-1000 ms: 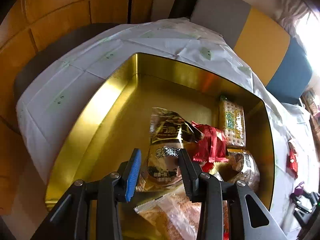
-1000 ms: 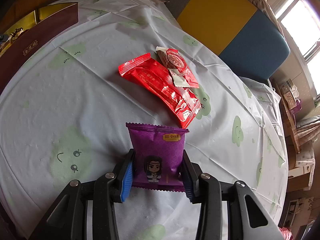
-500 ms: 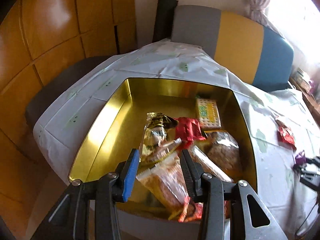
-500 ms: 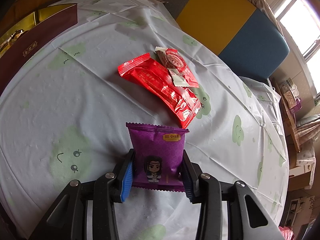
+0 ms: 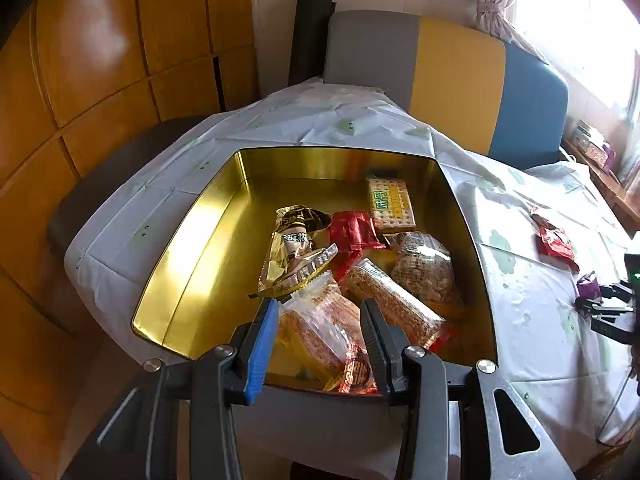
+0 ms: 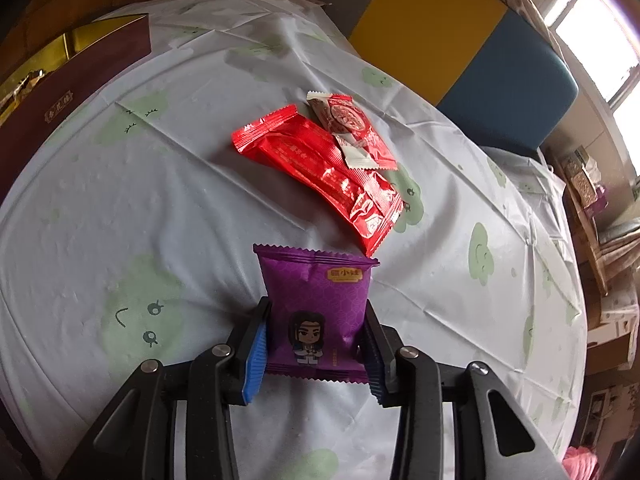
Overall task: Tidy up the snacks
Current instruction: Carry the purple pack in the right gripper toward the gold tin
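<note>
- Because the purple packet [image 6: 316, 296] should join the other snacks [image 5: 400, 308] in the gold box [image 5: 192, 240], my right gripper [image 6: 316, 348] jaws are closing on its sides, low over the desk [image 6: 120, 200].
- My left gripper [image 5: 316, 340] hangs over the box, jaws a little apart and empty.

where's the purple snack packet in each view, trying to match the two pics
Left wrist view: the purple snack packet sits small at the far right edge, on the white tablecloth, held by the other gripper.
Right wrist view: bottom centre, gripped between the right gripper fingers, just below the long red wrapper.
Shared landmark: the gold-lined snack box, which fills the left view's centre and shows at the upper left in the right.
</note>
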Demonstrator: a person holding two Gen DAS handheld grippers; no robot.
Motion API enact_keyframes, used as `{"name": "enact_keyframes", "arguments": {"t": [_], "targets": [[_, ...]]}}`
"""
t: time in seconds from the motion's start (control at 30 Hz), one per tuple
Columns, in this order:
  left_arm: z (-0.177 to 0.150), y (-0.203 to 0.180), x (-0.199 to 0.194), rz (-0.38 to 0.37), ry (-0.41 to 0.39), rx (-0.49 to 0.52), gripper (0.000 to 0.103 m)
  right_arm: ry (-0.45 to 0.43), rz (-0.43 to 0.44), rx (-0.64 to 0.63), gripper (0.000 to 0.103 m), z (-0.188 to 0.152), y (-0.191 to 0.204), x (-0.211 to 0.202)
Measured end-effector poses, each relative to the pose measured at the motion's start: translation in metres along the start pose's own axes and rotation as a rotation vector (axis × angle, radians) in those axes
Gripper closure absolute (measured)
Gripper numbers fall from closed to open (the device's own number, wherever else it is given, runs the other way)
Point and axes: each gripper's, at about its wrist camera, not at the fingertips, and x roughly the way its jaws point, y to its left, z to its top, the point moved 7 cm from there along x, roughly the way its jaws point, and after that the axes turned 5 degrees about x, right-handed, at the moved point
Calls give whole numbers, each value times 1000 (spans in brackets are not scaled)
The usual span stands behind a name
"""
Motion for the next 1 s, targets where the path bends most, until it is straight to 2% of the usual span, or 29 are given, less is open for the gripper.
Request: {"name": "enact_keyframes", "arguments": {"t": [0.17,0.43,0.53,0.73,1.0], "targets": [[-2,-1,-4,-15,-9,2,60,18,20,34,63,0,-4,1],[-4,2,-7,-32,-15,-11,60,36,-21,55,63,4,-1,1],[-5,5,-9,-37,-19,-14,60,73,-23,77,63,10,0,-2],[-8,19,-6,-25,-17,-55,60,-29,151,59,63,33,50,-43],[-12,49,-6,21,-18,-108,60,-177,383,-58,63,76,161,-101]]}}
